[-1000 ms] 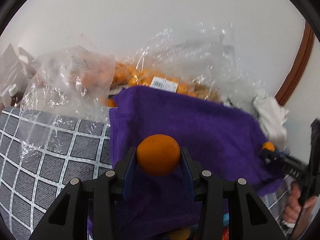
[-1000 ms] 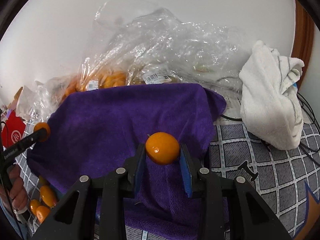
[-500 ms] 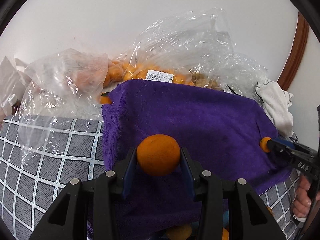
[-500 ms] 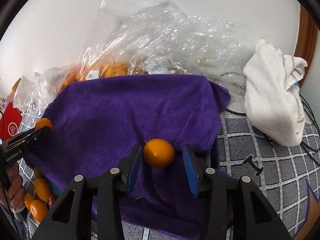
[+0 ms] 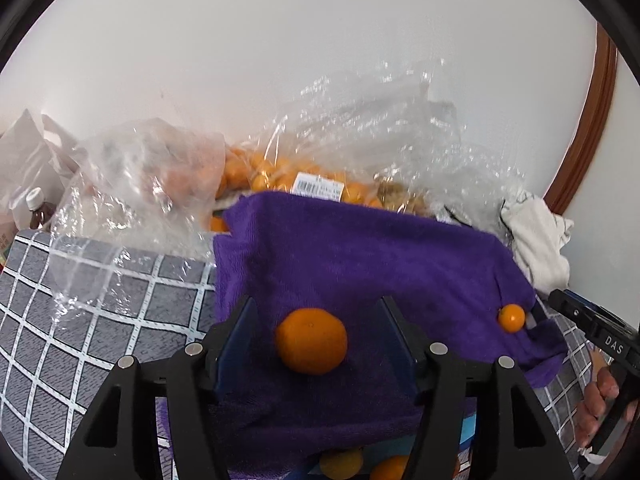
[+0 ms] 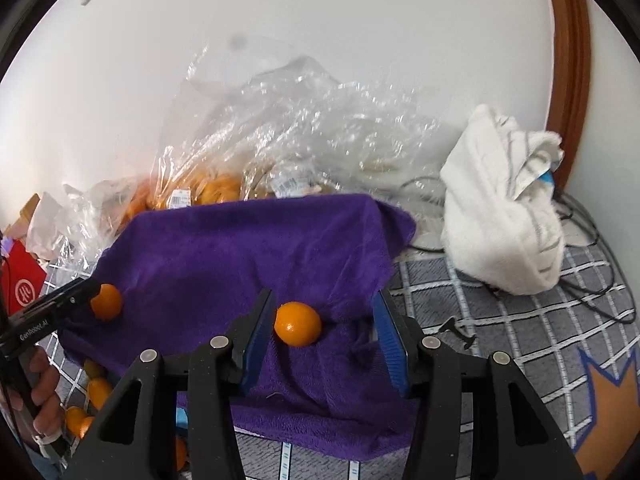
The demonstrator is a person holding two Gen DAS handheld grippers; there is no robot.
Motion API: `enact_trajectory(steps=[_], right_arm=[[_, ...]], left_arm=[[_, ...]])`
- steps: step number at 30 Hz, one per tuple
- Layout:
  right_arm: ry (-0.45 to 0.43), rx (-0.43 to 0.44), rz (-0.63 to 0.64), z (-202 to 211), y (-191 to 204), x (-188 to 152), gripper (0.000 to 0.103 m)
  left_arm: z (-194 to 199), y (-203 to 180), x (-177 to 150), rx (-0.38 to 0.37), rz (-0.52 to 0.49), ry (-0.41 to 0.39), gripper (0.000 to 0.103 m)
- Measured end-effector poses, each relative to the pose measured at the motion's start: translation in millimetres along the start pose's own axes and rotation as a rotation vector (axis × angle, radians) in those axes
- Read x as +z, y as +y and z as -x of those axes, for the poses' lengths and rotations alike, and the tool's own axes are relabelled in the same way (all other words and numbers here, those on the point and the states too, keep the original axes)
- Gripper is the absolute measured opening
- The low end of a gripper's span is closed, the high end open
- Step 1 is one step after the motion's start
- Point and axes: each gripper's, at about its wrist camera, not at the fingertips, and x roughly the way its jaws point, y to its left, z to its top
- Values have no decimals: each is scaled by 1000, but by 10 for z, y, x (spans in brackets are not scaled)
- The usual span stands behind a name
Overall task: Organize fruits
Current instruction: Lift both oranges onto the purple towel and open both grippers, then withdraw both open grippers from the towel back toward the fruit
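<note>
A purple towel (image 5: pixel 360 264) lies spread on the table; it also shows in the right wrist view (image 6: pixel 256 248). My left gripper (image 5: pixel 316 336) is open, and a round orange (image 5: pixel 311 340) rests on the towel between its jaws, touching neither. My right gripper (image 6: pixel 324 332) is open around a smaller orange (image 6: pixel 297 323) that lies on the towel close to its left jaw. Each view shows the other fruit too: the smaller orange (image 5: pixel 511 318) by the right gripper's tip, the round orange (image 6: pixel 106 301) by the left gripper's tip.
Clear plastic bags of oranges (image 5: pixel 276 168) sit against the wall behind the towel. A crumpled white cloth (image 6: pixel 504 216) and dark cables lie at the right. Several loose oranges (image 6: pixel 96 392) lie below the towel's near edge. A grey checked cloth (image 5: pixel 80 304) covers the table.
Both grippers have opened and let go of their oranges, which now rest on the purple towel. The right opened first, then the left.
</note>
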Motion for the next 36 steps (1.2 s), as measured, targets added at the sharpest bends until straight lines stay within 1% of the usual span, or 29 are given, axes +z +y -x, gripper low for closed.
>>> enact_trajectory(steps=[3,4,6,8,9,10,12,13,14,15,17,19,21,23,25,27,28,31,32,33,36], right_arm=[[-51,-34,1,132,23,7,50],[-66,-30,2,175,33,12,50],[-58,-15,5,232,63,36,50],[-37,-12,4,266,104,48,50],[-16,8,-2,294,126,40,50],[27,65,-19,326,152,23,50],[75,142,-42,365,188,-33,50],[96,172,-44,396,230,-78,50],[105,179,-29,423,276,-119,50],[107,173,1,457,339,-175,50],[87,125,86,543,499,-325,50],[73,102,142,600,610,-464,50],[87,139,155,635,670,-610,50],[128,217,132,627,706,-739,50],[157,256,121,610,734,-853,46],[177,255,142,568,806,-948,40],[186,248,151,546,831,-978,39],[238,262,159,435,899,-1065,36],[252,262,156,396,899,-1083,31],[264,265,154,343,908,-1096,30],[260,269,153,295,918,-1126,27]], left_arm=[[110,18,25,-3,10,-48,60],[149,23,42,2,11,-59,60],[225,24,89,14,12,-79,59],[298,19,148,8,13,-81,54],[354,14,191,1,12,-78,54],[409,12,222,-6,11,-85,54],[552,14,290,-15,15,-111,54],[611,15,313,-18,20,-118,54],[667,22,331,-24,28,-116,54],[718,36,333,-41,37,-106,54],[780,65,277,-72,46,-67,54],[810,78,187,-69,30,-31,54],[850,97,45,-52,4,-7,54],[869,133,-86,-38,-17,7,54],[869,182,-203,-33,-32,17,54],[843,249,-314,-51,-32,20,54],[826,279,-345,-57,-28,23,54],[750,363,-436,-82,10,37,54],[726,396,-458,-96,28,43,54],[704,422,-466,-109,48,56,54],[675,458,-499,-160,74,72,53]])
